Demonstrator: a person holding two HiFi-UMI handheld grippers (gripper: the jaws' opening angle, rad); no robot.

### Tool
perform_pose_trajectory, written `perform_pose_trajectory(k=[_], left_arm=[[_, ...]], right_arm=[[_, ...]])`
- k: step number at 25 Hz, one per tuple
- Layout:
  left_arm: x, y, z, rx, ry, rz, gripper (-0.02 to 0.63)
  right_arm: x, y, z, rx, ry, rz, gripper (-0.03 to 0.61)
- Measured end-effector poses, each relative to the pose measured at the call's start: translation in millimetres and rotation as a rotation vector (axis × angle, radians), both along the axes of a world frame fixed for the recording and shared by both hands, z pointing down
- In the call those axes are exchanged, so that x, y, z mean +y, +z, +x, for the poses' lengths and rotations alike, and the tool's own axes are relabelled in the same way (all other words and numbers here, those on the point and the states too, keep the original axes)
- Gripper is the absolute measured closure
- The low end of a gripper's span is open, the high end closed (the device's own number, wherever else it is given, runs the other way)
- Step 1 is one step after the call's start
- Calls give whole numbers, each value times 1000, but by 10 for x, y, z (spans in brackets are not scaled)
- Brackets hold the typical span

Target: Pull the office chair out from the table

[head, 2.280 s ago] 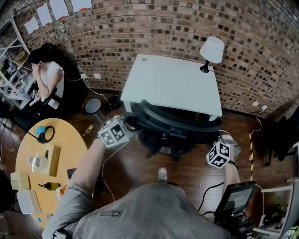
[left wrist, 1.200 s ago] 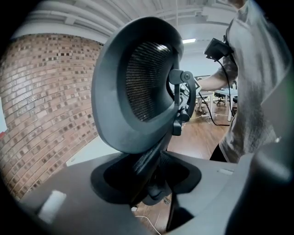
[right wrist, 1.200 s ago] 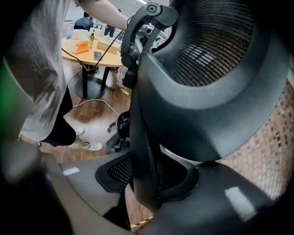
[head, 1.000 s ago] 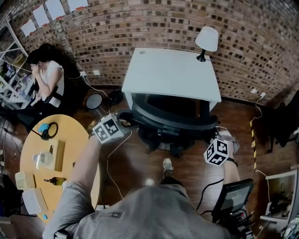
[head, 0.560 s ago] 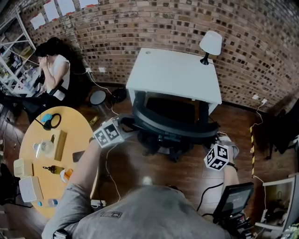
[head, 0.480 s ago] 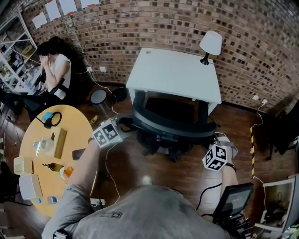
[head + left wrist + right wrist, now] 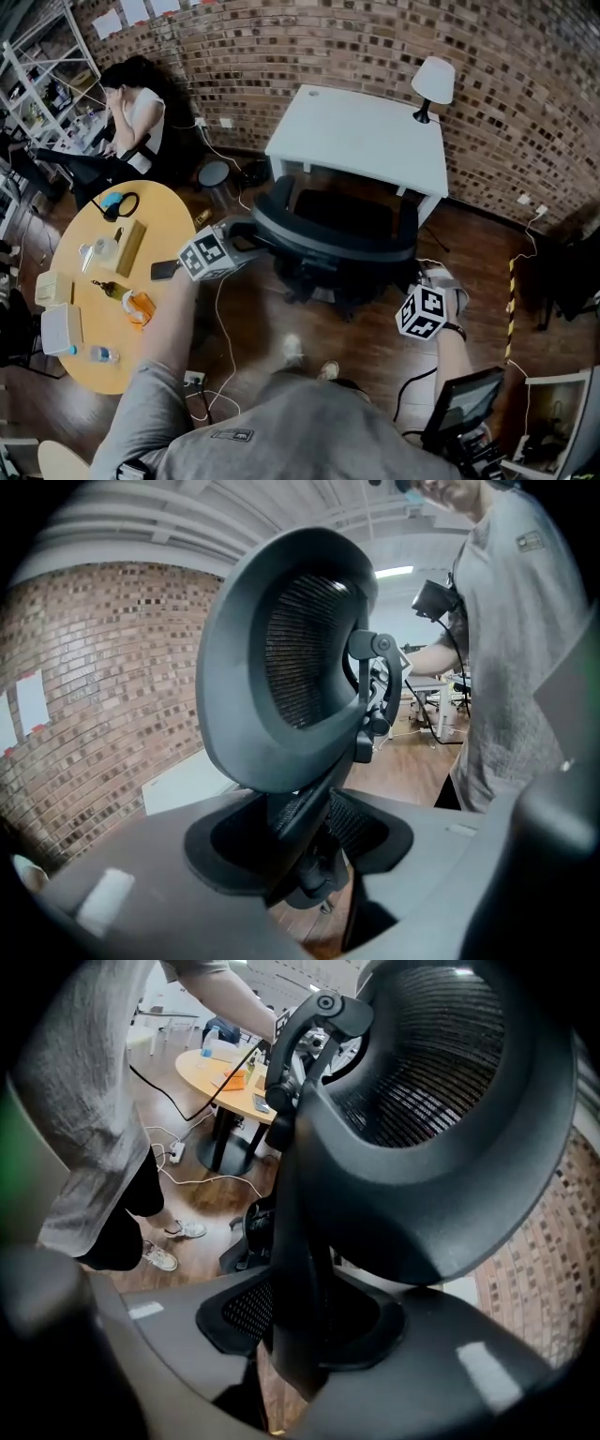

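The black office chair (image 7: 337, 230) stands partly out from under the white table (image 7: 361, 136), its curved mesh backrest towards me. My left gripper (image 7: 246, 234) grips the backrest's left end. In the left gripper view the backrest rim (image 7: 281, 667) runs down between the jaws of the left gripper (image 7: 309, 855), which are opening slightly while still around it. My right gripper (image 7: 424, 279) holds the backrest's right end. The right gripper view has the frame (image 7: 441, 1119) passing between the jaws of the right gripper (image 7: 300, 1326), which are closing on it.
A round wooden table (image 7: 89, 309) with several small items stands at the left. A seated person (image 7: 141, 108) is at the back left by shelving. A white lamp (image 7: 433, 80) stands on the white table by the brick wall. Cables (image 7: 220, 319) cross the wooden floor.
The chair has rolled out from under the white table towards me, its seat now showing more. Both grippers came back with it, still on the backrest ends.
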State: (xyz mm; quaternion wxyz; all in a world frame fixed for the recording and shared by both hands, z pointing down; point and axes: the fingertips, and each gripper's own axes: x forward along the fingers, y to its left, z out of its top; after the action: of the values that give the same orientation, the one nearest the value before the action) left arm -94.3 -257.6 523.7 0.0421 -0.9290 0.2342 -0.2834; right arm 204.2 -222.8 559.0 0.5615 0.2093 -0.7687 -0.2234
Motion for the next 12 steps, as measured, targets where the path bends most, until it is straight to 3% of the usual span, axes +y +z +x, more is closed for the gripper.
perform_pose_trajectory(k=[12], left_arm=[[819,-89,-15,13,11,54,416]], right_arm=[[689,-18,-18,-1,-24,-4,417]])
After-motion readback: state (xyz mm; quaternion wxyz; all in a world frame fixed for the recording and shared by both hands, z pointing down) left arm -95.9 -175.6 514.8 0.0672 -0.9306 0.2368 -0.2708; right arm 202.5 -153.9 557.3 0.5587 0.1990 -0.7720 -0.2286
